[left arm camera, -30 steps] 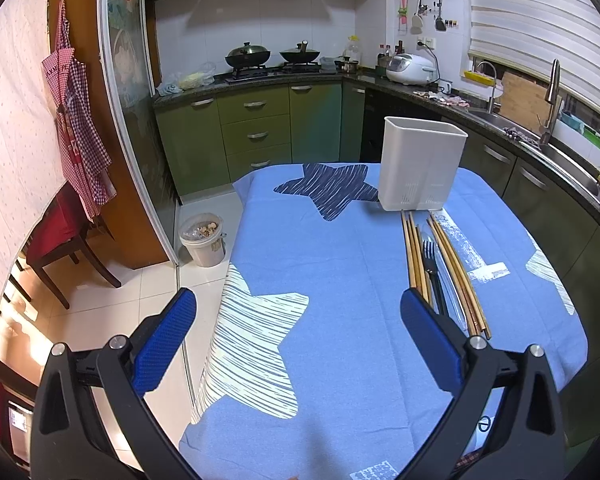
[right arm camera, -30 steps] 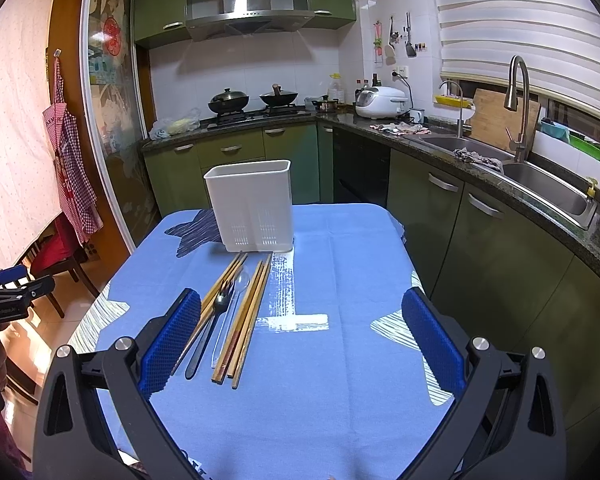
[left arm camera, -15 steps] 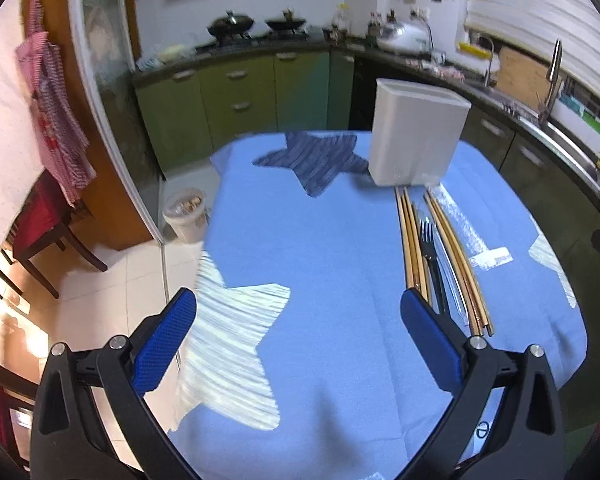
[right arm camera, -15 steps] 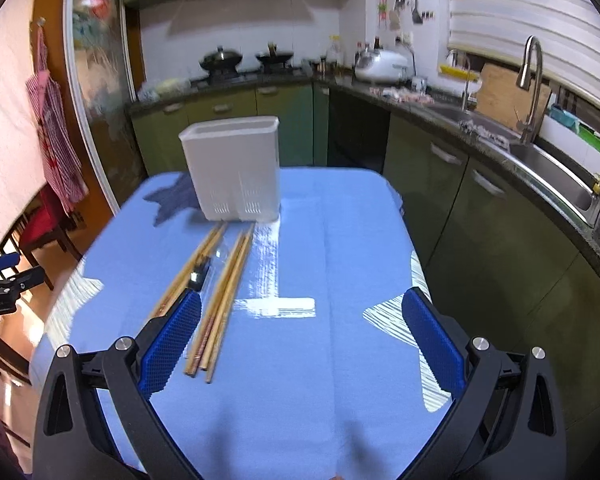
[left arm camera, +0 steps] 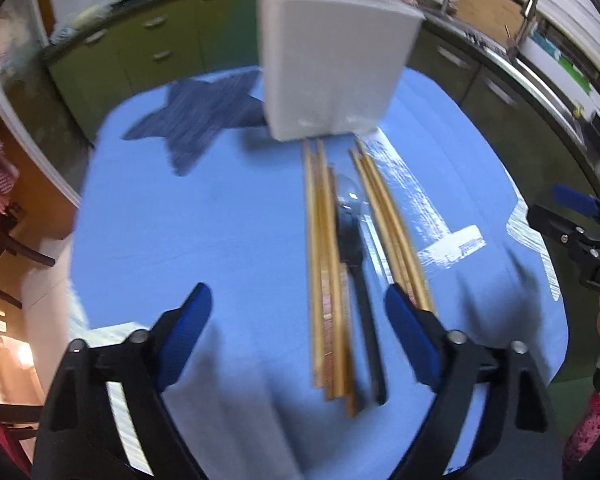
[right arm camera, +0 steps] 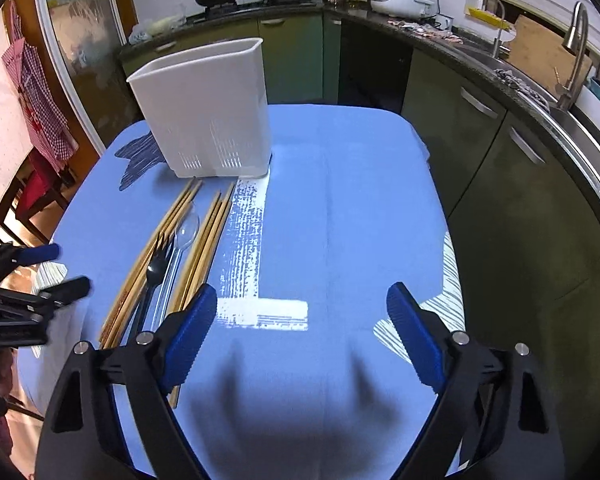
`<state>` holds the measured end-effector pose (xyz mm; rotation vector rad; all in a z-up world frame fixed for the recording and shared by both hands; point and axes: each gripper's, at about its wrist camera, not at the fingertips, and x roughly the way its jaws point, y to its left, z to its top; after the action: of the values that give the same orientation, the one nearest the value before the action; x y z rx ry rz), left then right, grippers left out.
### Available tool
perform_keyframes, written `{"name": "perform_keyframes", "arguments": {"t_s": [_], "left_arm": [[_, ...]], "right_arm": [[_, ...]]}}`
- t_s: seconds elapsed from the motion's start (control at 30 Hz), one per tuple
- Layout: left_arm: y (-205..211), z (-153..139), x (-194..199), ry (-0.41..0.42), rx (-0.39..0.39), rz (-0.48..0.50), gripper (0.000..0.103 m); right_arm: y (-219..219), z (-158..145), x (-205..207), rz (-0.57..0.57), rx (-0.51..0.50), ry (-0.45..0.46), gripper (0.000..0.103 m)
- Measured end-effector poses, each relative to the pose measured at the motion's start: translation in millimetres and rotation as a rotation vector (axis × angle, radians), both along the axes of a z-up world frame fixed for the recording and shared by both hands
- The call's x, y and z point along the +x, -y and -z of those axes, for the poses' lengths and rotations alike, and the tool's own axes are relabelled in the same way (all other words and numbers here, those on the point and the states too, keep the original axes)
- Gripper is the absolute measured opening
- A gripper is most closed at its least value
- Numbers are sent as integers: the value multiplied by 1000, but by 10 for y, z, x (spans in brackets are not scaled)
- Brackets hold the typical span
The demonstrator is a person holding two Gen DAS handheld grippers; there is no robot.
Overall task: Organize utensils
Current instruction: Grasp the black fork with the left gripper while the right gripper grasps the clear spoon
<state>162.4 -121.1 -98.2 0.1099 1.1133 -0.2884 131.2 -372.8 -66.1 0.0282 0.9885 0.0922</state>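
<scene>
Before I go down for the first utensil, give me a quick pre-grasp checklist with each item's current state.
1. Left gripper empty, jaws just narrowed slightly: ok.
2. Right gripper empty, over bare tablecloth: ok.
3. White holder upright: ok.
4. Chopsticks, black fork and clear spoon lying flat together: ok.
5. Utensils separated enough to pick one: not ok.
6. Holder interior free: cannot tell.

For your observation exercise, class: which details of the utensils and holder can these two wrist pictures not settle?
- Inside of the white plastic utensil holder: both views; its walls hide it.
- Near ends of the wooden chopsticks: right wrist view; the right gripper covers them.
- Clear plastic spoon: left wrist view; motion blur.
</scene>
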Motion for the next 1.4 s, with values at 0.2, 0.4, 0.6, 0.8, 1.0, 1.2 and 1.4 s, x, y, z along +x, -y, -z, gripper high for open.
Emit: {"name": "perform_keyframes", "arguments": {"t_s": [0.2, 0.4, 0.6, 0.8, 1.0, 1.2, 1.4], "left_arm": [[336, 170, 98, -79, 30, 28, 47], [472, 322, 132, -140, 71, 36, 13], [548, 391, 152, -162, 83, 44, 12], [648, 461, 187, -182, 111, 55, 12], [673, 506, 227, -182, 131, 56, 12], [577, 455, 235, -161, 81, 49, 9], [376, 174, 191, -88, 19, 36, 8]], "right_arm": [[-21, 34, 151, -8, 12, -16, 87], [-79, 45, 162, -30, 15, -18, 89], [-125, 28, 171, -47, 18, -8, 90], [-111, 13, 152, -52, 25, -2, 91], [-106, 32, 140, -54, 24, -4, 91], [-93, 50, 163, -53, 6, -25, 91], [-239, 104, 268, -84, -23, -81, 91]]}}
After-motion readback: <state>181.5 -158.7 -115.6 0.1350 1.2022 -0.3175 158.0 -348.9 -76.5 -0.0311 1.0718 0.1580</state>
